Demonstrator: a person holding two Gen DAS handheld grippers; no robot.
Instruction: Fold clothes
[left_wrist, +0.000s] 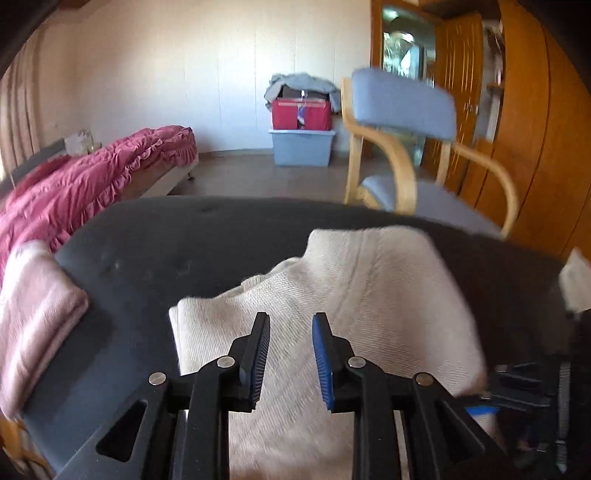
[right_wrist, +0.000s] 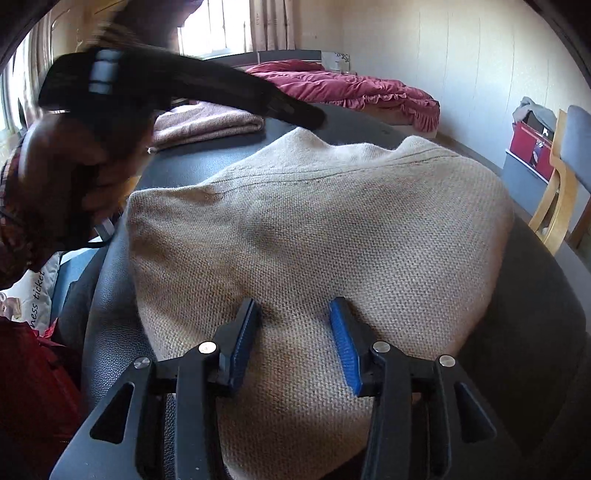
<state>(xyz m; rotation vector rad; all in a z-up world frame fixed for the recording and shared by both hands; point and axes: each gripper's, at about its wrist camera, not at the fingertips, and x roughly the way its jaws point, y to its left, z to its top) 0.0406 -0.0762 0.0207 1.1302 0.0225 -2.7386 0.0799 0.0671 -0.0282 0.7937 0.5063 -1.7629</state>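
A folded pink cloth (left_wrist: 37, 317) lay at the dark tabletop's (left_wrist: 155, 240) left edge. The cream knit garment (right_wrist: 314, 221) lay mid-tabletop, partly folded, w/ both claws over its near edge. Left gripper (left_wrist: 290, 325): jaws apart, nothing pinched. Right gripper (right_wrist: 295, 314): jaws apart, tips on the knit, no grip seen. Blue-cushioned chair (left_wrist: 406, 110) stood beyond the far right edge.

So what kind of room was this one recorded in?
Most likely a bedroom in a home: a bed with a red ruffled quilt, a wooden wardrobe, and a cream knit garment on a dark table.
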